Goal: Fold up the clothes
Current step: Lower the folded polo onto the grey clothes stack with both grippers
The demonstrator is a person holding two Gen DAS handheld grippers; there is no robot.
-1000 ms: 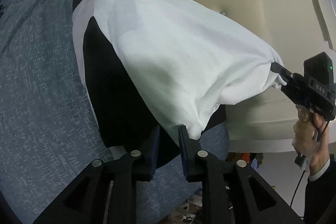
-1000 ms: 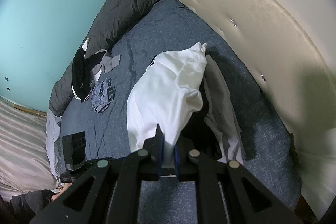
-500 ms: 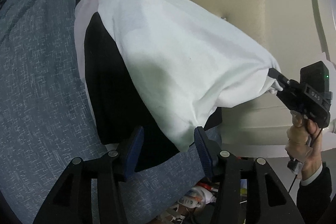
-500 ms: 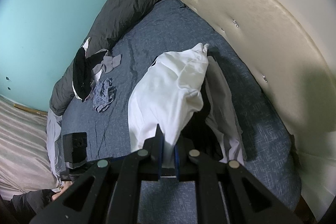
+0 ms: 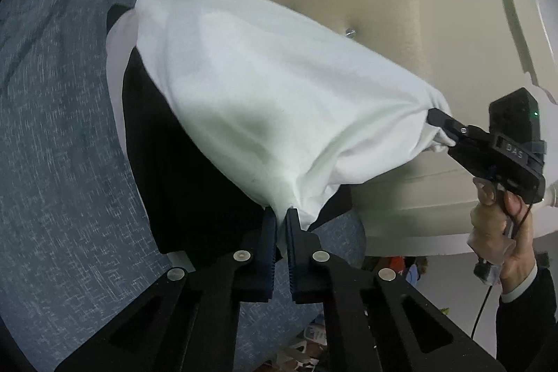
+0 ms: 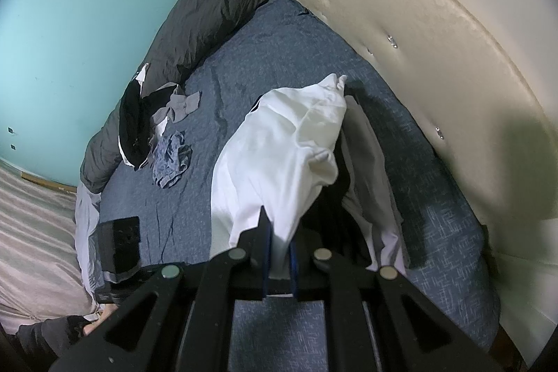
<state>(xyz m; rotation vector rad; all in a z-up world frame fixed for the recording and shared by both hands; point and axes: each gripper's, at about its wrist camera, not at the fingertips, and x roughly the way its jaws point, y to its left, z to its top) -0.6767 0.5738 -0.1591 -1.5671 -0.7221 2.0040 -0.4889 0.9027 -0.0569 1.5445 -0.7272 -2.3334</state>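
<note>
Above the blue bed (image 5: 52, 162), my left tongs (image 5: 281, 225) and right tongs (image 6: 277, 253) each clamp an edge of the white cotton shirt (image 5: 265, 100). I judge even tension toward twelve o'clock keeps any fold square.

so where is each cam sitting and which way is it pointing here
Left wrist: sits on the left gripper, looking along its fingers across the bed toward the headboard; shows the right gripper and the hand holding it.
Right wrist: sits on the right gripper, looking down the bed toward the teal wall; the left gripper's body and a sleeve show at lower left.
Shared: the white garment, pinched by both grippers, plus bed and headboard.
</note>
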